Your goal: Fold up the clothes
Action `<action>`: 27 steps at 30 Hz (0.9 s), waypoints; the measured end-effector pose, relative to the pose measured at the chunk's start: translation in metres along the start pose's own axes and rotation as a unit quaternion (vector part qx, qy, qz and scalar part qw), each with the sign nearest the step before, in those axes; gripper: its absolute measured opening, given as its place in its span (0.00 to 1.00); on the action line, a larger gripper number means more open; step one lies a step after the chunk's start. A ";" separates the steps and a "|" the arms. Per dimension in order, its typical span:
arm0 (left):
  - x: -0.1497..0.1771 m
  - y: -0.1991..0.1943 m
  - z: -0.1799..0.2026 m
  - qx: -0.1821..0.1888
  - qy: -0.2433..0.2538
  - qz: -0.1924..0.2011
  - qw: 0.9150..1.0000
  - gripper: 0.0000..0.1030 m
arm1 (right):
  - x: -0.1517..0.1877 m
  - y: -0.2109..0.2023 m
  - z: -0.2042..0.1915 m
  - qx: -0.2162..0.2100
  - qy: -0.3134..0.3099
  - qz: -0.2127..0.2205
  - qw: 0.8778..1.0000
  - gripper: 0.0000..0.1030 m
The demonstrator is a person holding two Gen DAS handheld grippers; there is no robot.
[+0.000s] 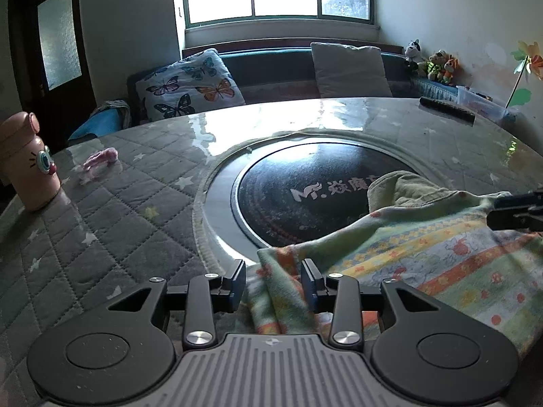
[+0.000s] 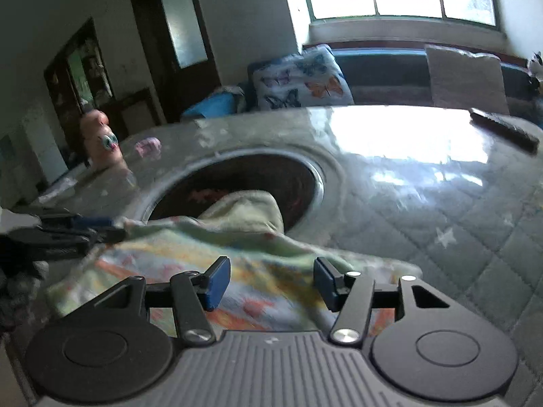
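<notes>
A small garment (image 1: 424, 247) with green, yellow, orange and blue printed stripes lies on the quilted table. Its plain green end (image 1: 404, 186) reaches over the black round plate. My left gripper (image 1: 273, 281) is low at the garment's left edge. A raised fold of the cloth sits between its jaws, and a gap shows beside the left pad. My right gripper (image 2: 271, 281) hovers open over the garment's (image 2: 190, 254) right side, with cloth under and between its fingers. Each gripper shows at the edge of the other's view: the right gripper (image 1: 516, 210) and the left gripper (image 2: 85, 227).
A black round plate (image 1: 288, 196) is set into the table's middle. A pink bottle (image 1: 29, 166) and a small pink object (image 1: 101, 159) stand at the left. A dark bar (image 1: 448, 108) lies at the far right. A sofa with cushions (image 1: 190, 84) runs behind the table.
</notes>
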State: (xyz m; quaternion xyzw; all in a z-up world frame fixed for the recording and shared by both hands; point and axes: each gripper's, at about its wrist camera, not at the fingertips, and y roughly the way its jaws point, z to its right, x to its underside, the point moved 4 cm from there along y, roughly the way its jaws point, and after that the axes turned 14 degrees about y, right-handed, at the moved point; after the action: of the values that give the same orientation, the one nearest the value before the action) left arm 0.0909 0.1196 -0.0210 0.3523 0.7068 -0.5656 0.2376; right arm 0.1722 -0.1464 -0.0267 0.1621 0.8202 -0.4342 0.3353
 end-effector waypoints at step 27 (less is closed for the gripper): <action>0.042 -0.052 0.009 -0.025 -0.007 -0.001 1.000 0.84 | 0.066 -0.033 -0.054 0.018 -0.124 -0.001 0.992 1.00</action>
State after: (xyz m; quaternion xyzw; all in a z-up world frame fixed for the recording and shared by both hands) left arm 0.0235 0.1150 -0.0216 0.3414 0.7194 -0.5503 0.2510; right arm 0.0842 -0.1227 -0.0312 0.1124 0.7646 -0.4663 0.4305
